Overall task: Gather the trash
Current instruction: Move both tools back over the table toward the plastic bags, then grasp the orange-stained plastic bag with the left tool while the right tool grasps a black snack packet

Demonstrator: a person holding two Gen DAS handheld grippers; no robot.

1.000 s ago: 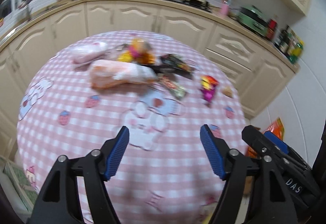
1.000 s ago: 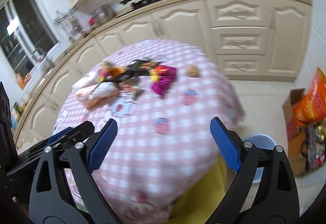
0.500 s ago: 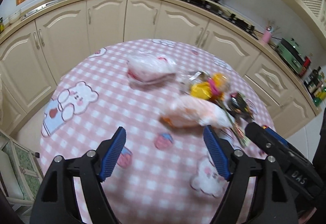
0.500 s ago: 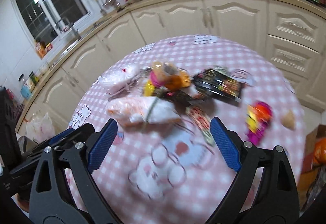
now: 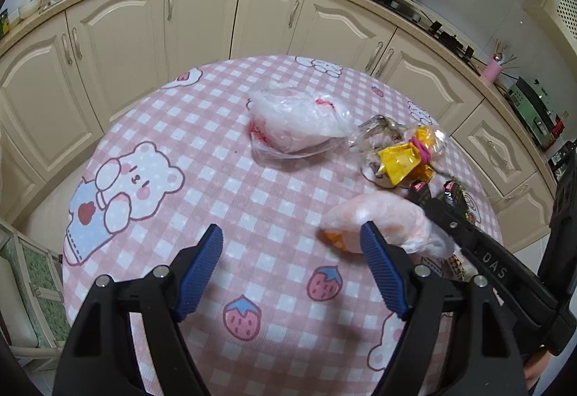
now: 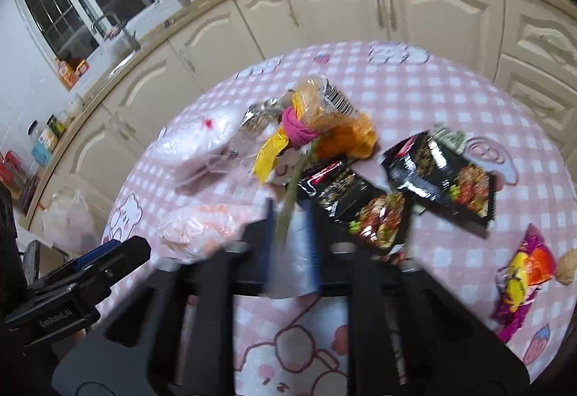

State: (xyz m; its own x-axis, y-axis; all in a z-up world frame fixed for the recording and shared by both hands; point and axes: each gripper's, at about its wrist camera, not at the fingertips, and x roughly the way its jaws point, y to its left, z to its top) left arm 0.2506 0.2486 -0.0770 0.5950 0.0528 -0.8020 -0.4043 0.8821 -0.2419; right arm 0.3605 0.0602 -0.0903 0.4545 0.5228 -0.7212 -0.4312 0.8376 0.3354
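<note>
Trash lies on a round table with a pink checked cloth [image 5: 180, 129]. It includes a white plastic bag [image 5: 299, 122], a yellow wrapper bundle tied with a pink band [image 5: 404, 161] and an orange-white bag [image 5: 386, 219]. My left gripper [image 5: 292, 269] hangs open above bare cloth, with the orange-white bag just right of its right finger. In the right wrist view my right gripper [image 6: 288, 226] is blurred, its jaws together over the orange-white bag [image 6: 202, 230]. A thin green strip [image 6: 303, 165] runs toward it; no grip on it shows. Two black packets [image 6: 360, 208] lie beyond.
A magenta and orange wrapper [image 6: 523, 277] and a small brown lump [image 6: 568, 271] lie at the table's right edge. Cream kitchen cabinets [image 5: 119, 35] curve round behind the table. A plastic bag [image 6: 68, 219] sits on the floor at the left.
Both views swung across the table and the trash pile drew nearer. My right gripper's jaws went from wide open to shut. My left gripper stayed open.
</note>
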